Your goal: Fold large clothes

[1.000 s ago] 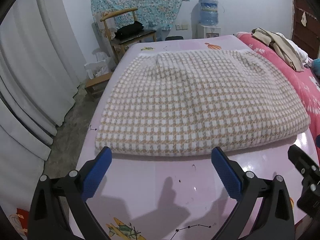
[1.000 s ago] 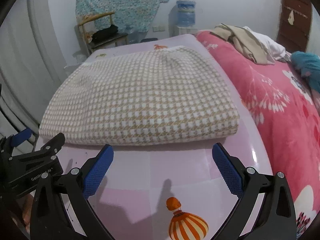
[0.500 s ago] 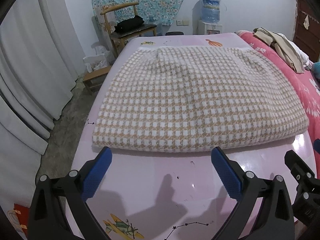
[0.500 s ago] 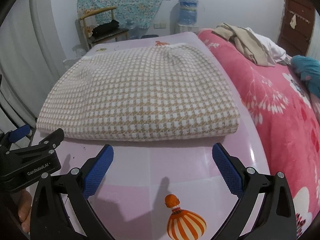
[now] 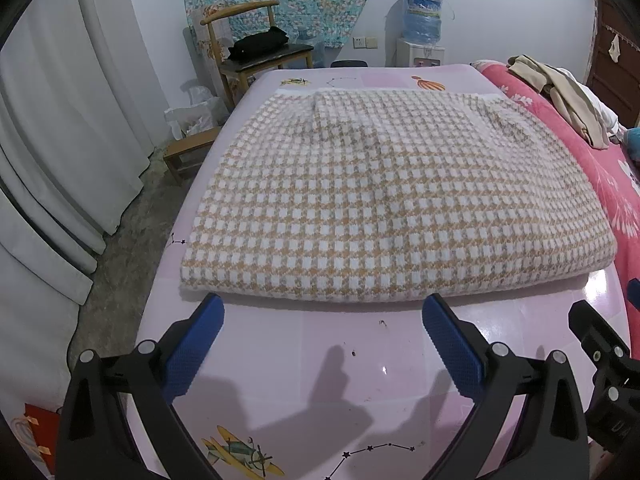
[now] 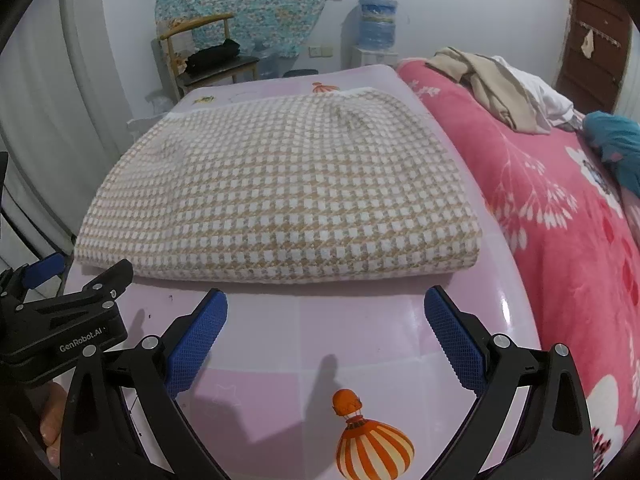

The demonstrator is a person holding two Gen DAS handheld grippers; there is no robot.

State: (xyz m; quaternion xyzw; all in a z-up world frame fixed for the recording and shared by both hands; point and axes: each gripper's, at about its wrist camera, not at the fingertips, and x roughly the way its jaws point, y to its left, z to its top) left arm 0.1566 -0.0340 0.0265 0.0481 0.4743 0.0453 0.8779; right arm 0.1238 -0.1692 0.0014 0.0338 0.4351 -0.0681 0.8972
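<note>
A beige and white checked knit garment (image 5: 384, 196) lies folded flat in a thick rectangle on the pink mat (image 5: 320, 380); it also shows in the right wrist view (image 6: 288, 196). My left gripper (image 5: 322, 308) is open and empty, just short of the garment's near folded edge. My right gripper (image 6: 326, 300) is open and empty, also just short of that edge, toward its right half. The left gripper's body (image 6: 60, 320) shows at the left of the right wrist view.
A pink floral blanket (image 6: 560, 220) covers the bed on the right, with a pile of beige and white clothes (image 6: 500, 88) and a teal item (image 6: 616, 140). A wooden chair (image 5: 256, 52), a water dispenser (image 5: 420, 36) and white curtains (image 5: 60, 120) stand beyond and left.
Both grippers have risen and tilted slightly, so the garment sits a little lower and nearer in each view. Both stay open and the garment has not moved.
</note>
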